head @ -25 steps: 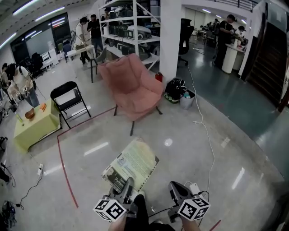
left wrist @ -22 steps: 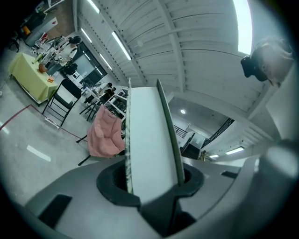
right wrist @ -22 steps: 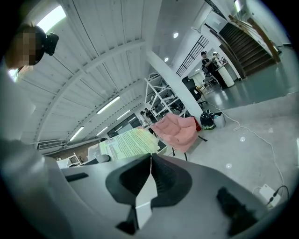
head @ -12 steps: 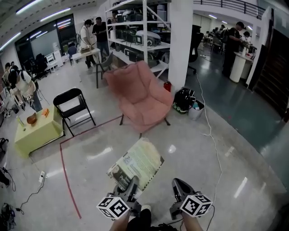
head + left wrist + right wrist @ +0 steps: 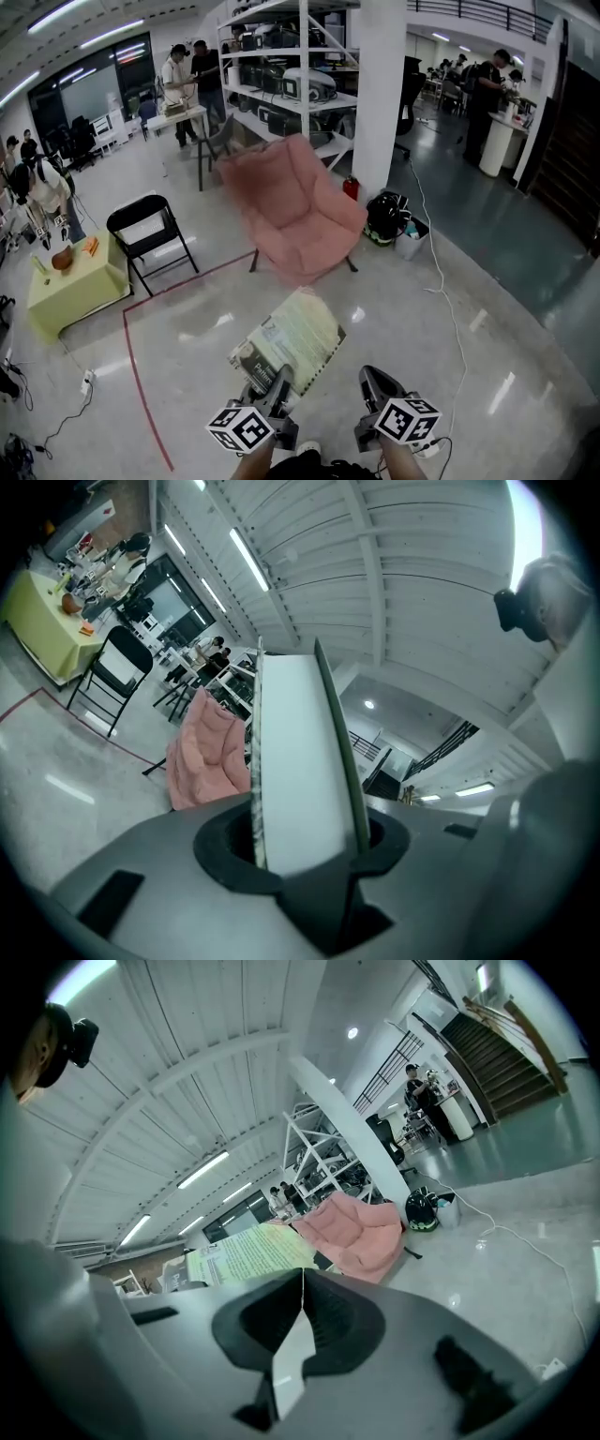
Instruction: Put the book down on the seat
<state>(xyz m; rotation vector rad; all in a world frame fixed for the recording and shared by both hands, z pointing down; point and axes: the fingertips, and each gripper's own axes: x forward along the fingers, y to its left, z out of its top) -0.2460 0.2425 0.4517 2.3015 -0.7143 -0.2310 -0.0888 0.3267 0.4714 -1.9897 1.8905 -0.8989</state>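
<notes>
Book: a pale green paperback book [image 5: 291,339] juts out flat over the grey polished floor [image 5: 206,319], low in the centre of the head view. It is not on any seat yet.
Left tool: my left tool [image 5: 277,386] clamps the book's near edge. Its jaws are held partway apart by the book's thickness.
Right tool: my right tool [image 5: 302,1286] has its jaws pressed together with nothing between them. It sits at the bottom of the head view, right of centre.
Seat: a pink padded armchair [image 5: 298,208] stands above the book in the frame, well apart from it. I judge it to be the target.
Risk, grip: one tool pinches only one edge. The free end could sag or pivot, and a sharp swing could make the book slip out.
Risk, landing: the cushion looks soft and tilted back. If I let go over its front lip, the book may slide off to the floor.
Risk, wrong seat: a black folding chair [image 5: 150,230] stands at the left of the frame beside a yellow-green tabletop [image 5: 80,281]. The task names only a seat, so I could head for the wrong one.
Risk, floor: a white cable [image 5: 441,281] trails across the floor to the right of the armchair. If I veer that way, a foot could snag on it.
</notes>
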